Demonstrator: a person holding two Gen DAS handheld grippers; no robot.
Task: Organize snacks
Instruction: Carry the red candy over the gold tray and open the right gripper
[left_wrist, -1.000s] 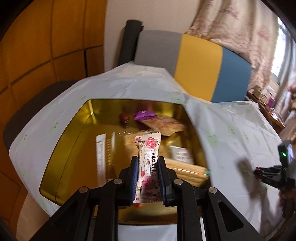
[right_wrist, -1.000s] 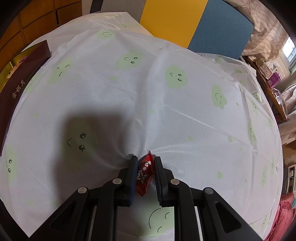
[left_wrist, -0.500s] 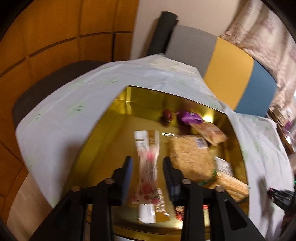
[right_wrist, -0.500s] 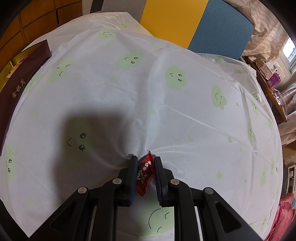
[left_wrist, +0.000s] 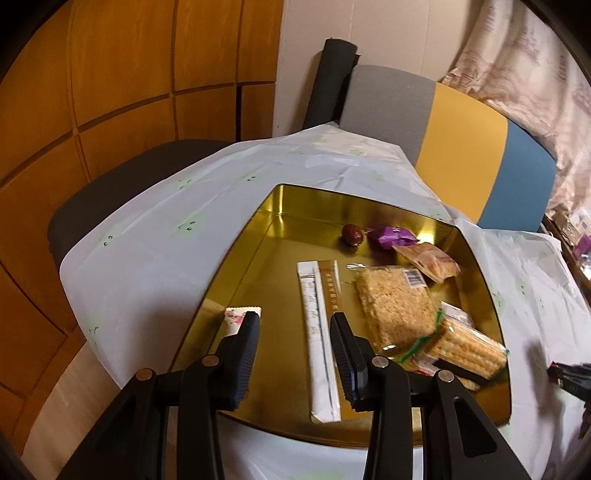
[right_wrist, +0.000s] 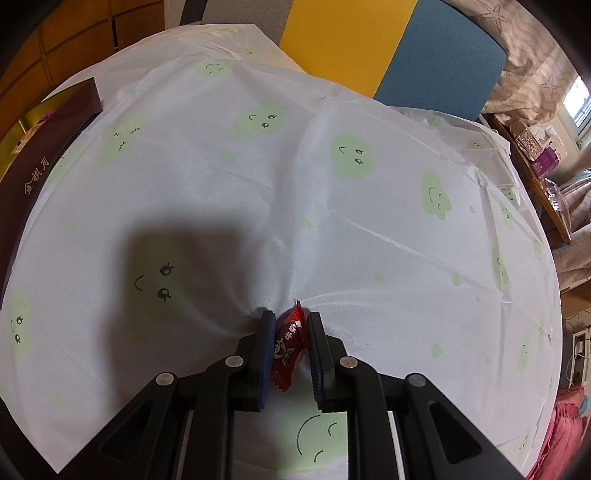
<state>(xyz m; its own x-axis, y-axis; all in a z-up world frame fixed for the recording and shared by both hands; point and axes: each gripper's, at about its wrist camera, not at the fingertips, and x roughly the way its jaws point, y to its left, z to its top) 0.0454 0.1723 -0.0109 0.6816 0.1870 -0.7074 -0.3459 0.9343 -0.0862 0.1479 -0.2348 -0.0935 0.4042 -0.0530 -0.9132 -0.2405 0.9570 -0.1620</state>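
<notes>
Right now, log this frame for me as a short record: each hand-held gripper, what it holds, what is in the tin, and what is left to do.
left hand-held gripper: open, nothing held; jaws have just been opening, over the gold tin
rose-print bar: inside the tin at its left wall, partly behind the left finger
other tin contents: long sachet, rice cake, crackers, purple candy, date
right hand-held gripper: shut on red candy, down at the tablecloth
left to do: red candy not yet in tin
</notes>
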